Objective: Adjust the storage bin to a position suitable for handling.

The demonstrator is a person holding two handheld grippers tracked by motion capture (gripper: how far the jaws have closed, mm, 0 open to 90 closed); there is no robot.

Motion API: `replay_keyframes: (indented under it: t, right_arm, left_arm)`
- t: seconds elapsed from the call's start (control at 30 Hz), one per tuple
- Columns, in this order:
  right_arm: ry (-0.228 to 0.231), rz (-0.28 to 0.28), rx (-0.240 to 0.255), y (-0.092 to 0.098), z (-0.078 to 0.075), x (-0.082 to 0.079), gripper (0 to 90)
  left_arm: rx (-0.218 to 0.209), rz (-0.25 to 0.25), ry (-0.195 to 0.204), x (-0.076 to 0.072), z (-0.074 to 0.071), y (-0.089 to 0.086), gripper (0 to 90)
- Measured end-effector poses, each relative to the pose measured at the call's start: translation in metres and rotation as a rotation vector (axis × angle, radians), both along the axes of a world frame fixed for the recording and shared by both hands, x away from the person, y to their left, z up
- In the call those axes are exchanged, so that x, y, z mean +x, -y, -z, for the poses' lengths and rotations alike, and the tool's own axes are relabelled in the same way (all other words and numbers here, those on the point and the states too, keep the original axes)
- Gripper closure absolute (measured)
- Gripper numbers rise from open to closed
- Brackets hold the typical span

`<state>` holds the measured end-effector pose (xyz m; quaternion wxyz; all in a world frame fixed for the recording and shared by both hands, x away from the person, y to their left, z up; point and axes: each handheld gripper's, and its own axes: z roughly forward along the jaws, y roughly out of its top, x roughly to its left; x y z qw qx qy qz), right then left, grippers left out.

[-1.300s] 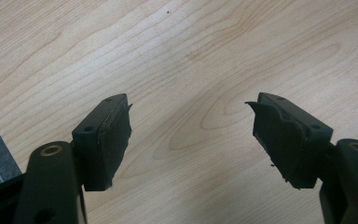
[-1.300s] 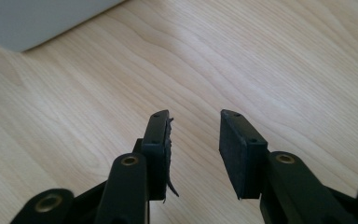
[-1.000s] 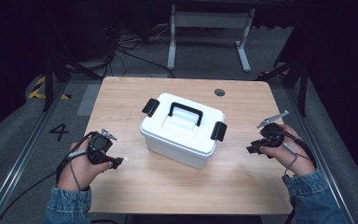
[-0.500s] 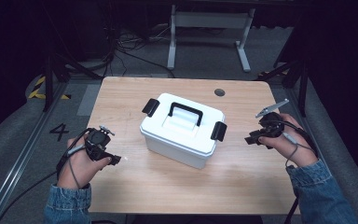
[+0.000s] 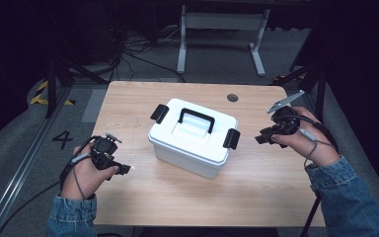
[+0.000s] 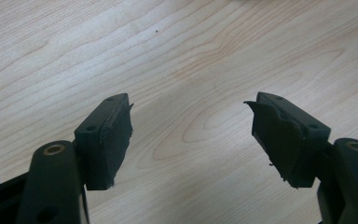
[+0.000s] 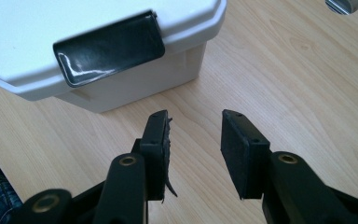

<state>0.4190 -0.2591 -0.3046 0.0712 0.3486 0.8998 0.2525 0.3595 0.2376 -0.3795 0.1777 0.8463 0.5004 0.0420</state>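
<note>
White lidded box (image 5: 193,136) sits near the middle of the wooden table (image 5: 276,187), turned at an angle to the table edges.

Right claw (image 5: 262,138) is at the box's right end, close to the black latch (image 5: 231,138) there but apart from it, its tips facing the latch. In the right gripper view the same latch (image 7: 108,46) lies ahead of and above the jaws, a strip of bare table between them and the box wall. The jaws have just been opening; they stand parted with nothing between them, the pads (image 7: 235,149) clear of everything.

Left claw (image 5: 124,169) is near the table's front left, well apart from the box, tips facing roughly toward it. In the left gripper view its jaws are spread wide over bare wood grain, nothing between them; the pads (image 6: 114,140) look worn and ragged at the edges.

Box details: white plastic, rounded-off corners, lid with an overhanging rim. Black carry handle (image 5: 196,120) lies across the lid top. A second black latch (image 5: 159,113) is on the far left end. Both latches are folded down against the lid and glossy, catching light in the right gripper view. Lid seated.

A small round grommet hole (image 5: 232,98) sits in the table behind the box.
</note>
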Motion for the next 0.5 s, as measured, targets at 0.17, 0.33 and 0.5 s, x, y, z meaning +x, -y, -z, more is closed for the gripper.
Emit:
replay_keyframes:
  t: [0.17, 0.33, 0.5]
  right_arm:
    - [0.000, -0.022, 0.000, -0.007, -0.010, 0.002, 63.3]
    - [0.000, -0.039, 0.003, -0.013, -0.016, 0.005, 63.1]
    - [0.005, -0.059, 0.013, -0.023, -0.023, 0.008, 62.8]
  left_arm:
    - [0.001, 0.011, -0.002, 0.001, 0.001, -0.001, 28.6]
    - [0.005, 0.016, 0.003, 0.000, 0.001, 0.000, 28.3]
    - [0.010, 0.030, 0.001, -0.001, 0.001, 0.000, 28.3]
